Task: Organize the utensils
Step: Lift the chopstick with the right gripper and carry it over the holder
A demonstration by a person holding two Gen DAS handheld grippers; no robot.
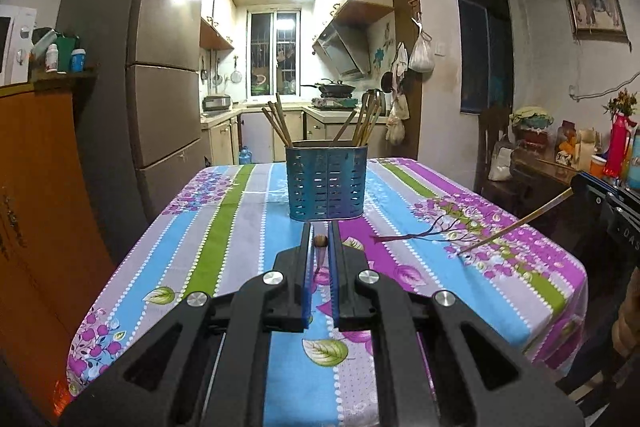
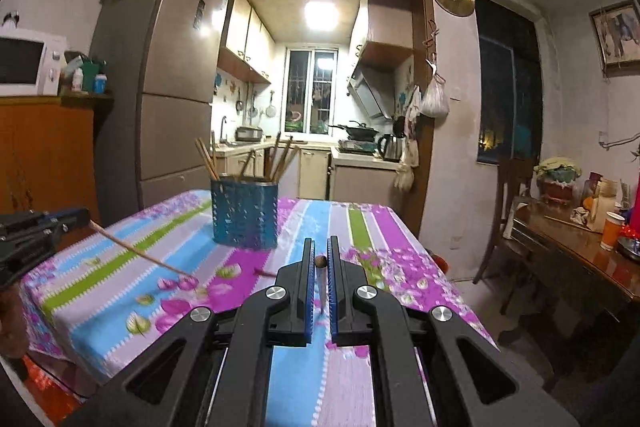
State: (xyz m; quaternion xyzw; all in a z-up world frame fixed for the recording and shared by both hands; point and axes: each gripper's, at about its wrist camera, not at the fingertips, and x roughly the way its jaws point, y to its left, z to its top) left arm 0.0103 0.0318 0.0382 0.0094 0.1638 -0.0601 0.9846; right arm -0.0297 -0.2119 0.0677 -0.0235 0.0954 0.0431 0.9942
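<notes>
A blue perforated utensil holder stands on the table, several wooden chopsticks leaning in its two sides. My left gripper is shut on one wooden chopstick, seen end-on between the fingers. From the right wrist view this gripper sits at the left, its chopstick slanting down over the cloth. My right gripper is shut on another chopstick. The left wrist view shows it at the right, with that chopstick angled toward the table. Both grippers hover short of the holder.
The table wears a striped floral cloth. A tall fridge and an orange cabinet stand to the left. To the right, a dark side table carries cups and bottles. A kitchen opens behind.
</notes>
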